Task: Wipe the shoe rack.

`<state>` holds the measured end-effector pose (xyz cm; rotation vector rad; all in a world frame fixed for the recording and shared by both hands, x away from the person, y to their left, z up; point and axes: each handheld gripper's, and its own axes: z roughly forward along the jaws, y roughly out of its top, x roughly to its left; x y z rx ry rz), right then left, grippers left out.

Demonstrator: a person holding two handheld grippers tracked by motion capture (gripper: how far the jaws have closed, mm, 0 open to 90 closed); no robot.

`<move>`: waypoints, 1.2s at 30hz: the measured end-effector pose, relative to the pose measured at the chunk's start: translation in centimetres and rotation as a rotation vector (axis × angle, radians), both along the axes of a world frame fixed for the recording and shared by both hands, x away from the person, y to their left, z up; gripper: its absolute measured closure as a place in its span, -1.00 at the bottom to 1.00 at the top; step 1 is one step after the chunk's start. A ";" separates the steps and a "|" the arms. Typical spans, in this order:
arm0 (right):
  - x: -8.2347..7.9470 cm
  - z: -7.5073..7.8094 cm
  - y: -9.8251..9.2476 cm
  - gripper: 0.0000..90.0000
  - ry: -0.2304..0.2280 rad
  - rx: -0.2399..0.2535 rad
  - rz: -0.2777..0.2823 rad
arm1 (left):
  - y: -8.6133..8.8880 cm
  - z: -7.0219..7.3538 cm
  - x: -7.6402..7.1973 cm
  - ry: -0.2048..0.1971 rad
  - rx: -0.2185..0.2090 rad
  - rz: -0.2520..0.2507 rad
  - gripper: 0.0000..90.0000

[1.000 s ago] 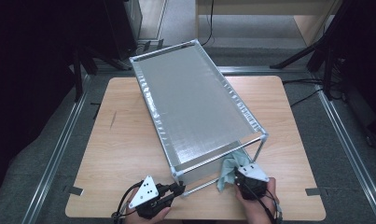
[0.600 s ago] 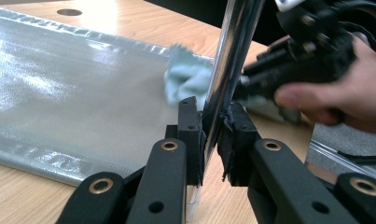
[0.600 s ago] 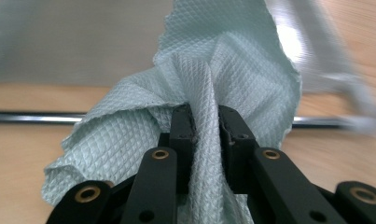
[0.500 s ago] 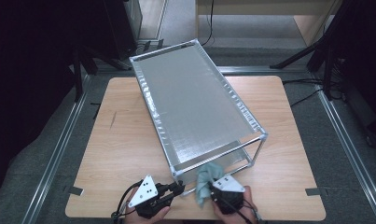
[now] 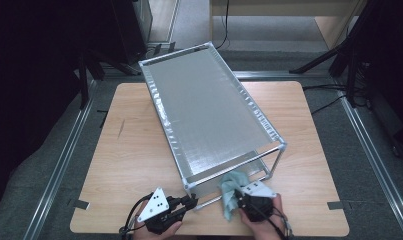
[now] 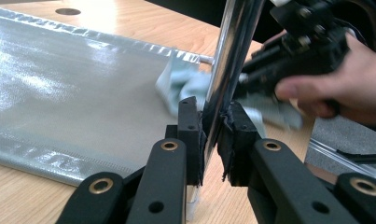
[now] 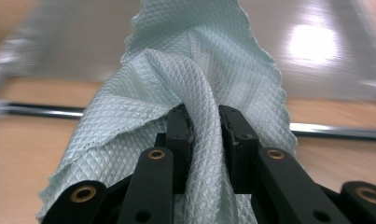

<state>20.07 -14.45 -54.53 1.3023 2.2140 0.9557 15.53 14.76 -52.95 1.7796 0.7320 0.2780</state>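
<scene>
The left gripper (image 6: 212,128) is clamped on the near corner post (image 6: 230,60) of the rack (image 5: 164,120); in its own view the two pads pinch the shiny tube tight, low down near the worktop (image 5: 124,160). From above, that gripper (image 5: 191,201) sits at the front edge of the worktop, its grey plate up, reaching to the rack's front left leg.

The right gripper (image 7: 205,126) holds a pale green cloth (image 7: 185,84), a thick fold of the quilted fabric squeezed between its pads, the rest spilling up and to the sides. Its jaws have just been easing apart a little, with the cloth between them and gripped. In the high view this gripper (image 5: 237,197) is just right of the left one, and the cloth (image 5: 230,192) hangs bunched at the rack's open front end, beside the lower rail (image 7: 41,111). In the left gripper view the cloth (image 6: 181,84) lies against the silver sheet (image 6: 73,84) right behind the post, with the person's right hand (image 6: 344,79) close by.

The rack stands slantwise across the middle of the worktop, its top a silver panel (image 5: 209,110), far end toward the back left. The worktop is pale wood with rounded corners.
</scene>
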 end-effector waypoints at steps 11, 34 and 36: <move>1.5 0.7 -3.8 0.62 -0.025 0.047 -0.158 | 0.0 -0.1 0.1 0.005 -0.008 -0.006 0.77; -0.6 -0.5 4.1 0.64 -0.040 0.050 0.154 | -0.2 -0.1 -0.1 0.012 -0.005 -0.021 0.77; -0.2 -0.2 1.8 0.66 -0.053 0.049 0.100 | -0.2 -0.1 -0.1 0.011 -0.001 -0.023 0.77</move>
